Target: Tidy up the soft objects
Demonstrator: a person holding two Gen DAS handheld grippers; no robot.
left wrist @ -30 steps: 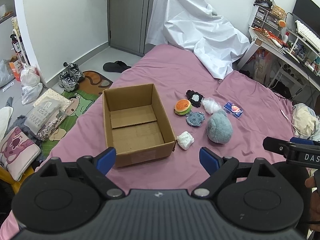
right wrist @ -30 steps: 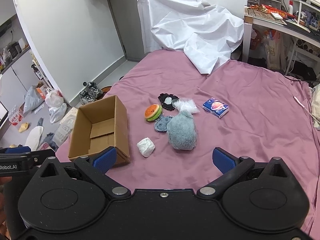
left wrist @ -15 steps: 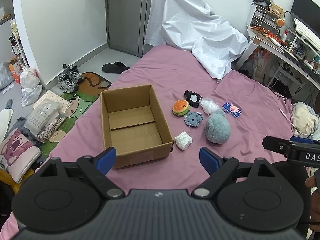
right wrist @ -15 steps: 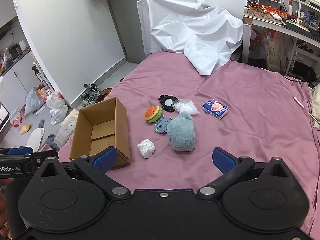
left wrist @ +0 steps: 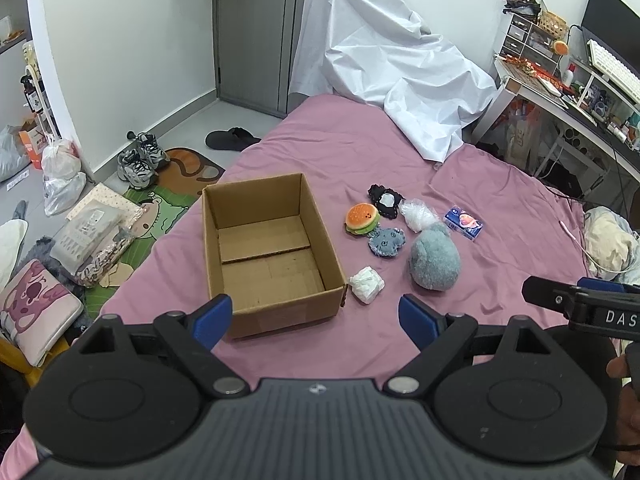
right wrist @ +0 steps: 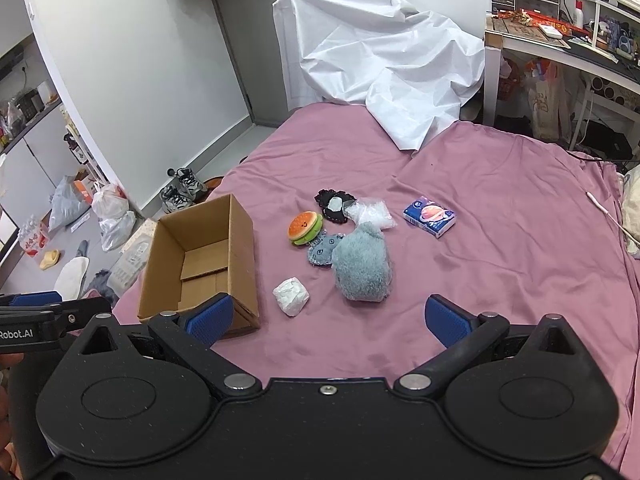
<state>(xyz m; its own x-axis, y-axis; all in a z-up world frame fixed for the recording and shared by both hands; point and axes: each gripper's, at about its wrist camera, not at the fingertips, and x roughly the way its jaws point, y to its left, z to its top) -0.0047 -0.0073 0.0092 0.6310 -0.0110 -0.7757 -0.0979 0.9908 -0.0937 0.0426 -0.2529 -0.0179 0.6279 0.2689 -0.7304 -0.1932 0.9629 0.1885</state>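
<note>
Pink bedsheet lies bare beyond a cardboard box, its long axis running away from the cameras. Soft toys cluster just right of it. Left claw and right claw hover spread wide, holding nothing.

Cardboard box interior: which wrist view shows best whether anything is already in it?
The left wrist view. It looks down into the cardboard box, showing the whole floor bare, flaps only. In the right wrist view the box sits off to the side, and its near wall and the right gripper's finger hide part of the floor.
</note>
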